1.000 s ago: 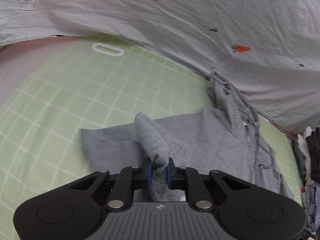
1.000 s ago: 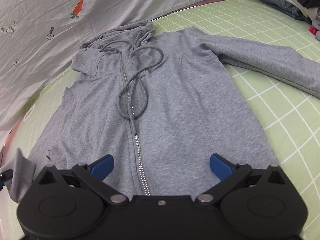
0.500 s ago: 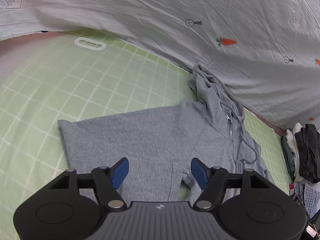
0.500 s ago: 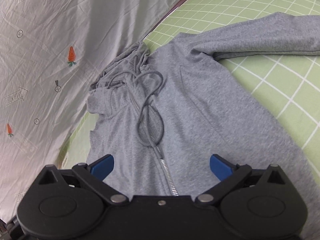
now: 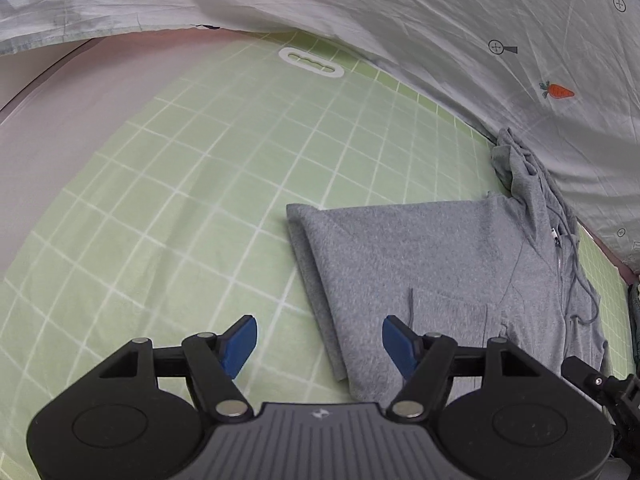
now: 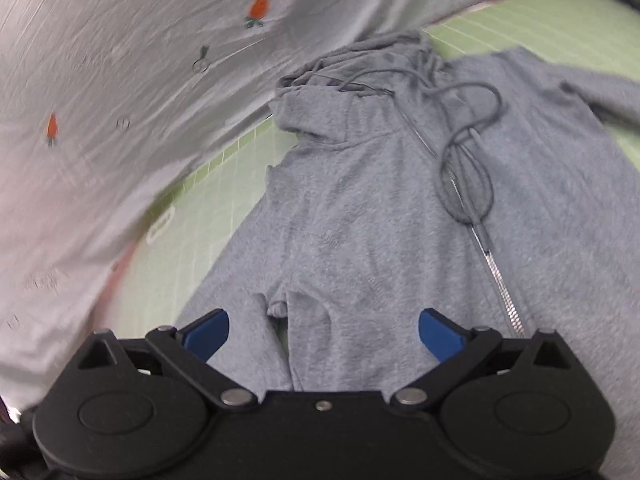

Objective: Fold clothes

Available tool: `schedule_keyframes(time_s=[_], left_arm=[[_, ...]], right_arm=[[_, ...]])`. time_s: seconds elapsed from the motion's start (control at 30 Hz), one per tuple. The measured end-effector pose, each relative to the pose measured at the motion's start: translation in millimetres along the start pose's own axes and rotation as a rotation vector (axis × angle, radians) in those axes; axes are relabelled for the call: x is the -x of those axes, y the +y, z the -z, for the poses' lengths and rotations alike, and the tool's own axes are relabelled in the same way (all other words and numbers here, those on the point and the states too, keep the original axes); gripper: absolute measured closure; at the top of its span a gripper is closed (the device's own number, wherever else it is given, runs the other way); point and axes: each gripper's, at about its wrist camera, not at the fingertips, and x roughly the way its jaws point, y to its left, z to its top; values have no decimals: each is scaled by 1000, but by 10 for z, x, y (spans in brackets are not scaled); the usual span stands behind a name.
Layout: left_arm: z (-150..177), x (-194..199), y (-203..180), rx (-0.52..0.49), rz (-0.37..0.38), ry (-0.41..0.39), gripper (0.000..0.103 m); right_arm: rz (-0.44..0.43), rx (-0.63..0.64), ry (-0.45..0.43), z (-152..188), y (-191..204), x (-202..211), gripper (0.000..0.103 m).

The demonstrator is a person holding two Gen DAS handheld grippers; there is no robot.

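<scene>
Left wrist: tongs point(image 5: 319, 340) spread over grey hoodie point(image 5: 432, 256) (no legible writing).

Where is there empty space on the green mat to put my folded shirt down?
The biggest bare patch of the green checked mat lies left of the grey hoodie, running up to the white handle slot and the carrot-print sheet. It is crowded on the right, where the hoodie covers the mat and its hood bunches against the sheet.

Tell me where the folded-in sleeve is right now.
In the left wrist view the sleeve lies flat across the hoodie chest, just ahead of the open left gripper, left of the zipper.
</scene>
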Motion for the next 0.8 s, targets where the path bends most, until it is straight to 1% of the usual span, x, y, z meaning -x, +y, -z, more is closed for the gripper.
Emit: schedule_keyframes(time_s=[0.13,0.2,0.27,0.37,0.63,0.8], left_arm=[[85,21,64,-39,-8,12,33],[119,35,86,-50,-13,16,33],[153,48,108,-62,-17,20,33],[203,69,141,-79,-24,26,33],[324,116,214,-121,-40,41,33],[343,115,217,-141,-38,51,33]], right_arm=[[106,233,-37,177,363,-89,2],[130,314,-46,267,504,-139,2],[129,331,-38,357,587,-167,2],[123,324,-19,465,648,-191,2],[160,368,0,704,760,-188,2],[205,448,4,824,821,-219,3]])
